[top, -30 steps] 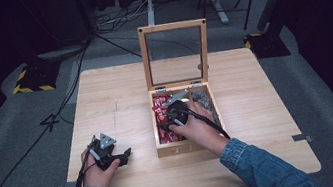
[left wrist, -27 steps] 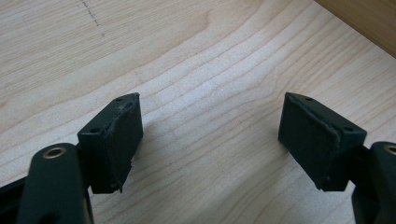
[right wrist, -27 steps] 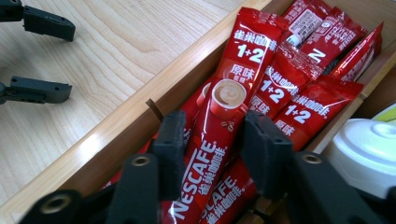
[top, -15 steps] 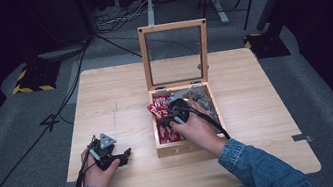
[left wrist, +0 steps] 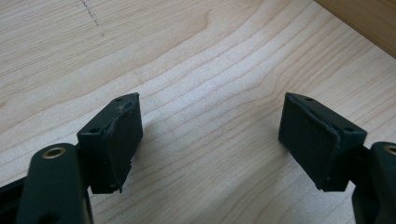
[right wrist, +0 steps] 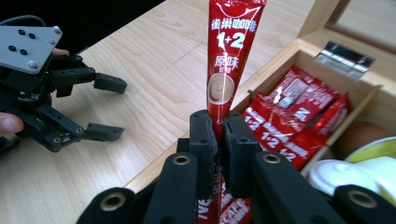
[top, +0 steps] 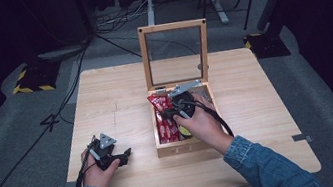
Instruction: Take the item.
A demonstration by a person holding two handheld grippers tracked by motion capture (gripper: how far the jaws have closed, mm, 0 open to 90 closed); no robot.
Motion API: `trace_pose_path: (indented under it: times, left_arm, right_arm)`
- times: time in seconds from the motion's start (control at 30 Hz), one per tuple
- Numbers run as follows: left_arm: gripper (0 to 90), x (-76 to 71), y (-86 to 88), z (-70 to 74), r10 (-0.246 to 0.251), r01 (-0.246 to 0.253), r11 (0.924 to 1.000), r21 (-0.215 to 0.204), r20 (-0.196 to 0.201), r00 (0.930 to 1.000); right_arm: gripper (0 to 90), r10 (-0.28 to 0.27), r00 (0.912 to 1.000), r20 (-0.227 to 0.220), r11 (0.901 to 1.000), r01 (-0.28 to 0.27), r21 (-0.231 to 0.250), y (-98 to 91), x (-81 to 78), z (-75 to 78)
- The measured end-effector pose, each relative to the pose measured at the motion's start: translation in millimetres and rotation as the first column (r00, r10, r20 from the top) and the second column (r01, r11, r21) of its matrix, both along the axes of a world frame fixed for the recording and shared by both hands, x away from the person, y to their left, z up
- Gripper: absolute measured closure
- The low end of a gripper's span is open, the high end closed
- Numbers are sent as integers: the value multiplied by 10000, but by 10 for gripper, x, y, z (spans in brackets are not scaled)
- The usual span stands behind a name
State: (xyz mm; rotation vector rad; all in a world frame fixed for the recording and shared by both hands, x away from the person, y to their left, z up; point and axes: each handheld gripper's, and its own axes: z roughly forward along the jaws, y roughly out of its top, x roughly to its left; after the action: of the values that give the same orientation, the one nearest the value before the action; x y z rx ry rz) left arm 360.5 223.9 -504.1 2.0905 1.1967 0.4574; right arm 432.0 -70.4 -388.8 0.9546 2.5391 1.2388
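The right gripper (right wrist: 218,140) has its two black jaws pressed flat against a red coffee sachet (right wrist: 229,60), pinching it low on its length; the sachet stands upright out of the jaws, its printed face turned to the right gripper view's camera. In the high view the same gripper (top: 173,113) sits over the left compartment of the wooden box (top: 189,146), with the sachet's upper end poking up above the other packets. Just beyond the jaws, more red sachets (right wrist: 292,112) lie stacked in that compartment, and a thin wooden divider parts them from the neighbouring compartment, where a white-capped item (right wrist: 337,175) and a yellow-green one rest. The box's glass lid (top: 176,54) stands upright behind. Well apart from the box, towards the table's near left corner, the left gripper (top: 122,155) rests low on the wooden table (top: 268,108) with its jaws spread wide and nothing between them; in the left gripper view bare wood grain lies between its pads (left wrist: 116,140).
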Motion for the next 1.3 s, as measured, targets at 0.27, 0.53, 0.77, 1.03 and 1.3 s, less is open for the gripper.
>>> trace_pose_path:
  times: [0.27, 0.53, 0.77, 1.03, 1.3]
  left_arm:
    - [211, 9, 2, 0, -72, 72, 10000, 9, -21, 10000]
    - [200, 27, 4, 3, -140, 140, 9999, 43, -64, 9999]
    - [200, 26, 2, 1, -142, 142, 9999, 49, -30, 9999]
    - [200, 23, 3, 0, -139, 139, 9999, 50, -30, 9999]
    - [196, 30, 5, 3, -153, 153, 9999, 66, -66, 9999]
  right_arm:
    - [837, -99, 9995, 300, 9999, 97, 71, -130, -27, 163]
    - [837, -347, 9983, 472, 9994, 343, 74, -330, -51, 310]
    - [837, -669, 9953, 700, 9978, 667, 59, -528, -65, 410]
    - [837, -924, 9915, 912, 9957, 924, 47, -718, -80, 489]
    - [837, -1407, 9852, 979, 9900, 1404, 108, -961, -91, 518]
